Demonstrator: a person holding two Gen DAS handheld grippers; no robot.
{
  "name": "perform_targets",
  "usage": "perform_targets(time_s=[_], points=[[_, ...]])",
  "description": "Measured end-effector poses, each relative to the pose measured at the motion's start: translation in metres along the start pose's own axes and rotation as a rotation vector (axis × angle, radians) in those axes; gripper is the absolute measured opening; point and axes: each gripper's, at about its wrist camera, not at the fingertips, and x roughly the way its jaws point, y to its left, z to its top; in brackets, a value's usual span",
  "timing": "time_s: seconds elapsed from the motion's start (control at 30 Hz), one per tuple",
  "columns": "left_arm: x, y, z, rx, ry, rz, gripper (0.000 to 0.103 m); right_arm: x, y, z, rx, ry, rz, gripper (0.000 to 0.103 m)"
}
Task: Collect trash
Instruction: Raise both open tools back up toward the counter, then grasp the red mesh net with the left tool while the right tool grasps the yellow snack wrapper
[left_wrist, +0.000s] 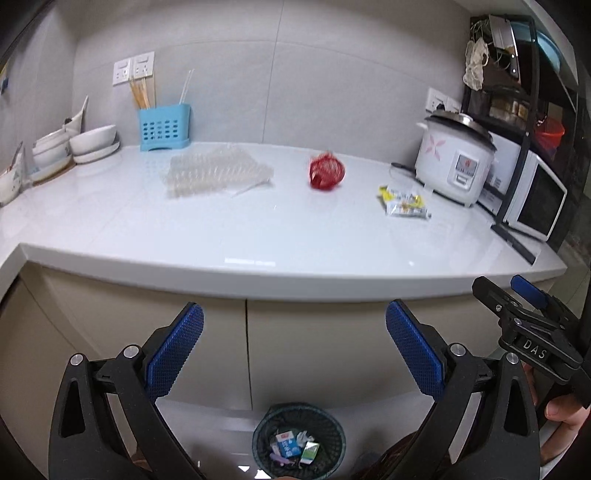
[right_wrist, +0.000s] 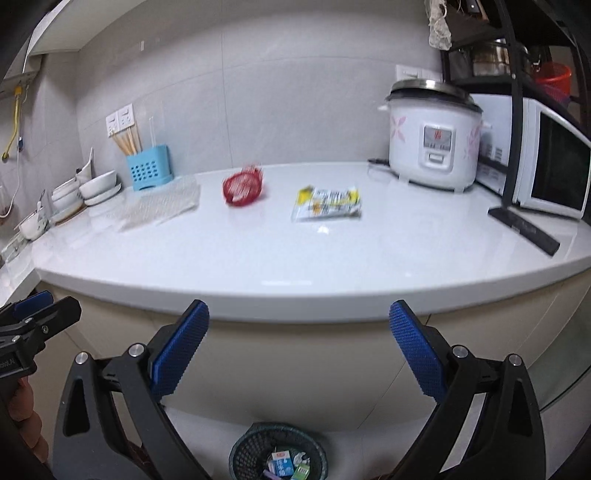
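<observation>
On the white counter (left_wrist: 258, 236) lie a clear bubble-wrap sheet (left_wrist: 216, 171), a red net ball (left_wrist: 327, 171) and yellow-and-white wrappers (left_wrist: 404, 203). The same show in the right wrist view: bubble wrap (right_wrist: 159, 208), red net (right_wrist: 243, 188), wrappers (right_wrist: 327, 205). A dark mesh trash bin (left_wrist: 299, 443) stands on the floor below, holding small cartons; it also shows in the right wrist view (right_wrist: 279, 454). My left gripper (left_wrist: 295, 350) is open and empty in front of the cabinet. My right gripper (right_wrist: 299, 350) is open and empty, beside the left one.
A rice cooker (left_wrist: 456, 162) and microwave (left_wrist: 532, 199) under a black rack stand at the right. A blue utensil holder (left_wrist: 164, 127) and stacked bowls (left_wrist: 88, 144) stand at the back left. Cabinet doors (left_wrist: 314, 350) are below the counter edge.
</observation>
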Motion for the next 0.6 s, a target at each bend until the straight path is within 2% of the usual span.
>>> perform_targets(time_s=[0.13, 0.27, 0.43, 0.6], points=[[0.014, -0.013, 0.037, 0.028, -0.019, 0.009, 0.097, 0.014, -0.013, 0.038, 0.014, 0.005, -0.012, 0.094], [0.04, -0.022, 0.074, 0.023, -0.009, 0.003, 0.097, 0.049, -0.034, 0.068, 0.064, 0.074, -0.027, 0.094], [0.085, -0.036, 0.117, 0.049, 0.004, 0.018, 0.097, 0.103, -0.061, 0.097, 0.108, 0.167, -0.029, 0.094], [0.142, -0.05, 0.156, 0.046, 0.048, 0.026, 0.097, 0.146, -0.083, 0.118, 0.115, 0.209, -0.054, 0.094]])
